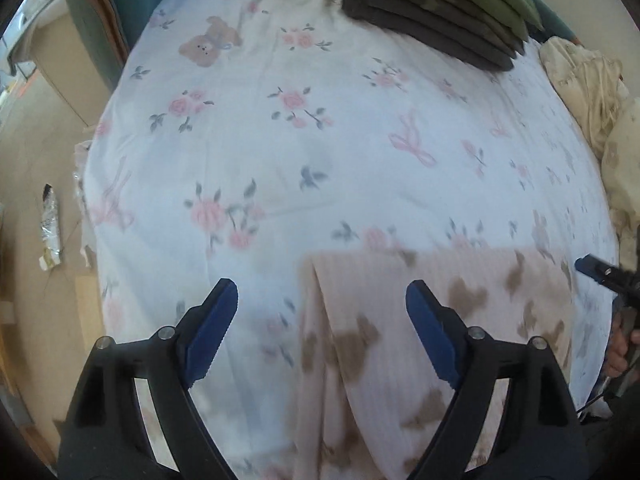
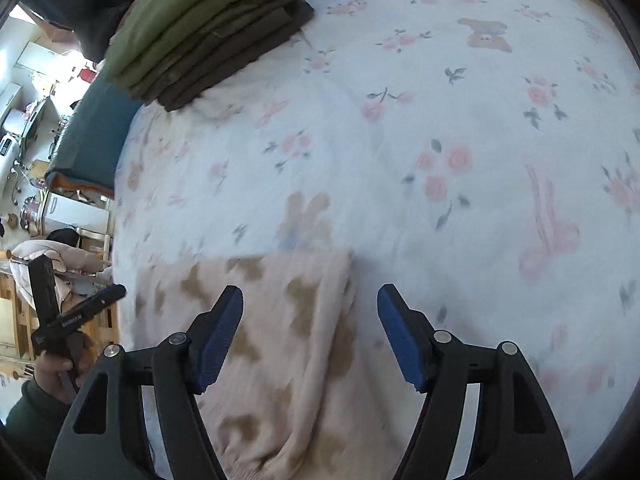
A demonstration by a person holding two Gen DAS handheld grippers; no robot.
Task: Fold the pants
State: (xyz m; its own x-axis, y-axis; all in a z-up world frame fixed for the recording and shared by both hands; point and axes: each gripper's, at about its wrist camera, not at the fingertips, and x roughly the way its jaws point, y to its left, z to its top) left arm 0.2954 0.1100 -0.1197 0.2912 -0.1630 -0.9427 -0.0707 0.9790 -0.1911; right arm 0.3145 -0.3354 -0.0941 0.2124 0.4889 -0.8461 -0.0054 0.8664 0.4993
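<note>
Pink pants with brown bear prints (image 1: 400, 340) lie flat on the floral bed sheet (image 1: 280, 140), near its front edge; they also show in the right wrist view (image 2: 272, 320). My left gripper (image 1: 322, 300) is open, above the pants' left edge, holding nothing. My right gripper (image 2: 310, 304) is open, above the pants' right edge, holding nothing. The right gripper's tip shows at the right rim of the left wrist view (image 1: 596, 270). The left gripper shows at the left of the right wrist view (image 2: 80, 312), held in a hand.
A stack of folded dark brown and green garments (image 1: 436, 12) sits at the far side of the bed, also in the right wrist view (image 2: 208, 28). Crumpled cream clothing (image 1: 588, 92) lies at the bed's right side. Floor and a wrapper (image 1: 50, 228) lie left of the bed.
</note>
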